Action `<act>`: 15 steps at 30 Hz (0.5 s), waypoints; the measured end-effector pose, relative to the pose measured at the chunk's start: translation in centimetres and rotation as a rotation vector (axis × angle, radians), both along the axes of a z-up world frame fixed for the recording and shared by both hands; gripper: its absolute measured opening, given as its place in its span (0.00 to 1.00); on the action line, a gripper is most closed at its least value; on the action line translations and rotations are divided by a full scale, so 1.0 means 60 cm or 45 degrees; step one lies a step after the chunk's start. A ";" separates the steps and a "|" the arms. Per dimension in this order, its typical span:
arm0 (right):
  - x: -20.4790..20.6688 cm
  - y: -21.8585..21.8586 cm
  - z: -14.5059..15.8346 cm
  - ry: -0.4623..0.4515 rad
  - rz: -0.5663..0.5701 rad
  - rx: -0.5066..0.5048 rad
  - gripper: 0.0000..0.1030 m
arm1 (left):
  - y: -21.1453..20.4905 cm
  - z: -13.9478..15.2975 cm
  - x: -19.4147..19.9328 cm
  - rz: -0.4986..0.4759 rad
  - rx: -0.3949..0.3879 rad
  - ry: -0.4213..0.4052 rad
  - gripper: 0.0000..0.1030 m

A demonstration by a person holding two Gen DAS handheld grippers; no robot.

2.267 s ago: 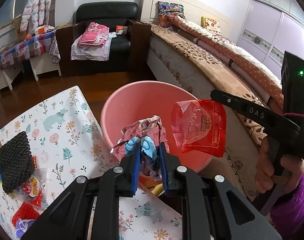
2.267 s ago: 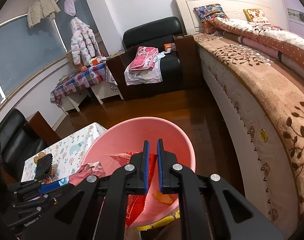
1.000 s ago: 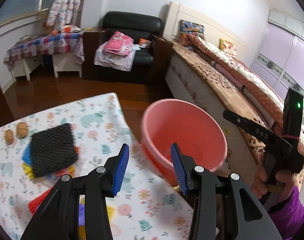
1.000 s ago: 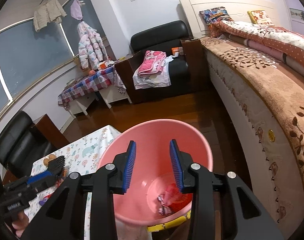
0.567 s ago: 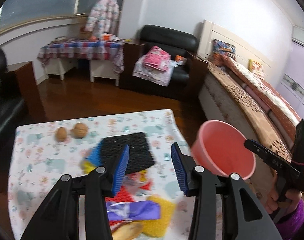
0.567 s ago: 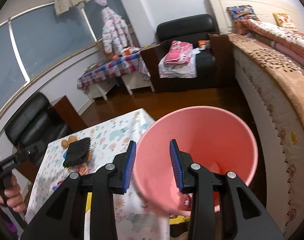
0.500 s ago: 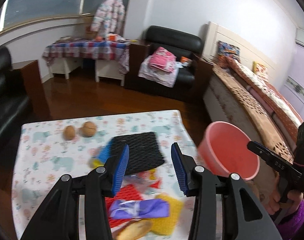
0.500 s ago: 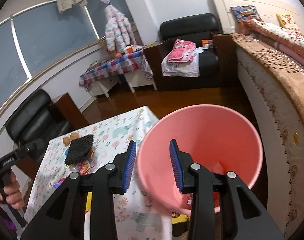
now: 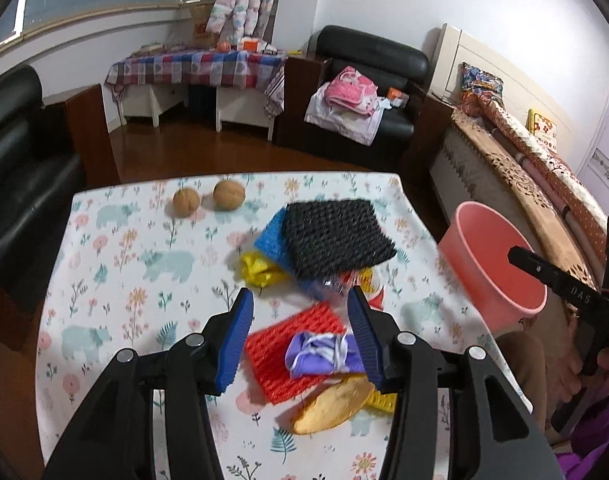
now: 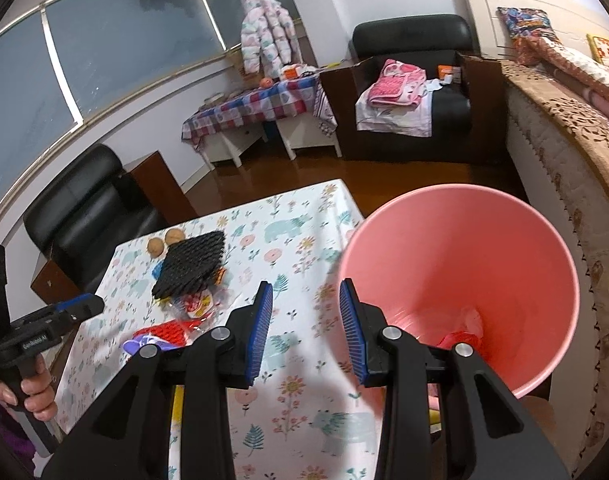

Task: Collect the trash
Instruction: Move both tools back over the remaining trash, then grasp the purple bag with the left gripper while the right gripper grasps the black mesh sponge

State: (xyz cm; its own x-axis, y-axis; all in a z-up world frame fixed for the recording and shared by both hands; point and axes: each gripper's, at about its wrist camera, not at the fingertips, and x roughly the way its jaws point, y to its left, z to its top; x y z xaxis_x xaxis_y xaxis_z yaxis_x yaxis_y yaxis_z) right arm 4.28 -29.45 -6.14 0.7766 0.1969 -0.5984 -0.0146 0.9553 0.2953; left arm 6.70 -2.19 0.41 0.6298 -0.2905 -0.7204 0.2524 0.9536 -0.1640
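A pink bucket [image 9: 490,264] stands off the table's right edge; in the right wrist view [image 10: 464,280] it holds red wrappers [image 10: 460,338] at the bottom. A trash pile lies on the floral tablecloth [image 9: 144,264]: a purple wrapper [image 9: 324,356], a red mesh piece [image 9: 288,356], a yellow wrapper [image 9: 258,270], a clear snack bag [image 10: 196,304], an orange-yellow piece [image 9: 336,402]. My left gripper [image 9: 300,336] is open and empty, just above the purple wrapper. My right gripper [image 10: 306,330] is open and empty, over the table beside the bucket's rim.
A black mesh pad [image 9: 336,236] lies on a blue sponge [image 9: 274,236]. Two walnuts [image 9: 208,198] sit at the table's far side. A black armchair [image 10: 84,216] stands left of the table, a bed [image 10: 576,136] to the right, a sofa [image 9: 368,92] behind.
Both grippers opened and dropped their wrappers into the bucket. Both then pulled back from the bucket; my left one swung left over the trash pile on the table.
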 end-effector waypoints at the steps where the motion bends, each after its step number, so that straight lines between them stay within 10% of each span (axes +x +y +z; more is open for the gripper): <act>1: 0.003 0.004 -0.001 0.006 0.009 0.001 0.35 | 0.002 -0.005 0.000 0.003 -0.008 0.011 0.47; 15: 0.052 0.089 -0.022 0.084 0.190 0.029 0.35 | 0.003 -0.058 -0.007 -0.046 -0.032 0.116 0.47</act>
